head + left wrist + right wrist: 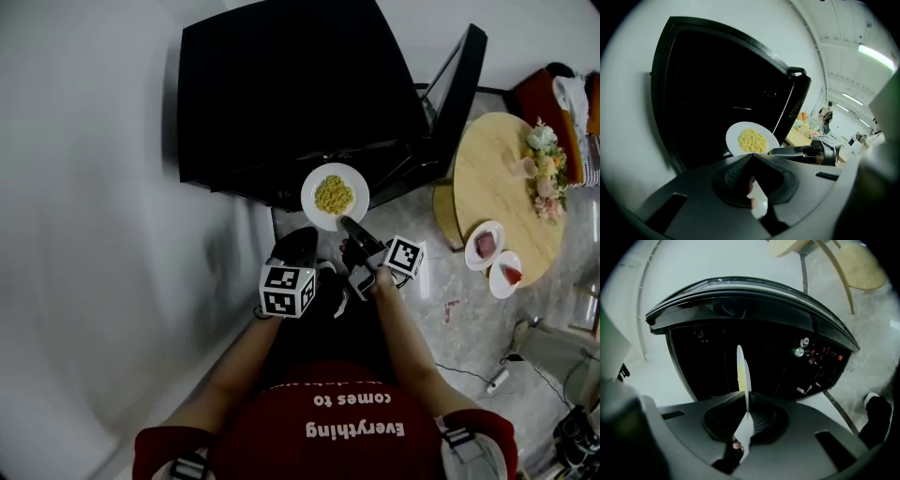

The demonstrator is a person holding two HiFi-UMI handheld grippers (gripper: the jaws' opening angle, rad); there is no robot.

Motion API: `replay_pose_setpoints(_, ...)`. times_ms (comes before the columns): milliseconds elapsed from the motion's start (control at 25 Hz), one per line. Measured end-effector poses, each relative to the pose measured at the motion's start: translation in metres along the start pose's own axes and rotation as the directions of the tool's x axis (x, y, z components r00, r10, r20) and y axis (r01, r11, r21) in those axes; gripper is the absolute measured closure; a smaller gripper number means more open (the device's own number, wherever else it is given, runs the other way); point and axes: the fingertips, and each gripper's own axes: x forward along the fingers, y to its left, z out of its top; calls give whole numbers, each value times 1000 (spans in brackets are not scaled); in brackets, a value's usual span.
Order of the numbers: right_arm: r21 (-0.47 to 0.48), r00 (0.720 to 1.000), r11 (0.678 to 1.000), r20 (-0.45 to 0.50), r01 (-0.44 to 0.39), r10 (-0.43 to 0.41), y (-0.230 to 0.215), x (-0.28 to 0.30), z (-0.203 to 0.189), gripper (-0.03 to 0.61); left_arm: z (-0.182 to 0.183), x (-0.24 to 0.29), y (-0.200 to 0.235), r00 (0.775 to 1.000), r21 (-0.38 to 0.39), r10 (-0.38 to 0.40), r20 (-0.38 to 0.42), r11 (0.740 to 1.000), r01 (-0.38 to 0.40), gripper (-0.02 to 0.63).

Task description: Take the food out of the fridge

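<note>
The right tool (746,398) is clamped on the near rim of a white plate (335,195), its jaws nearly together with the rim between them. The plate carries a heap of yellow food (333,194) and hangs level in the air, just in front of the dark opening of the black fridge (291,94). The left tool (751,155) has its jaws pressed together with nothing between them; it sits just below and left of the plate, apart from it. The fridge door (457,89) stands swung open on the right. Further right is a round wooden desk (497,178) with flowers (547,159) and two small plates (485,245), on a pale marbled floor (469,323).
</note>
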Motion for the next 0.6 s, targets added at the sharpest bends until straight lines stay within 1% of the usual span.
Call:
replay_pose_setpoints(160,16,999,1000,-39,-18,19,35,-21,-15,557,17,-32,-17,998,34,-8,61,999,6,606)
replay_pose_setpoints(320,6,997,1000,-75,3,-3,53,-44,-28,557,24,-57,-29,995,58,-22,97,998,16,606)
replay_pose_setpoints(440,24,997,1000,-77,-15,17,65,-58,-35,557,28,-64,-32,993,68,-26,116,998,18,606)
replay_pose_setpoints(600,29,998,999,-63,-31,33,78,-69,-44,557,45,-68,-36,986,103,-31,165,995,14,606)
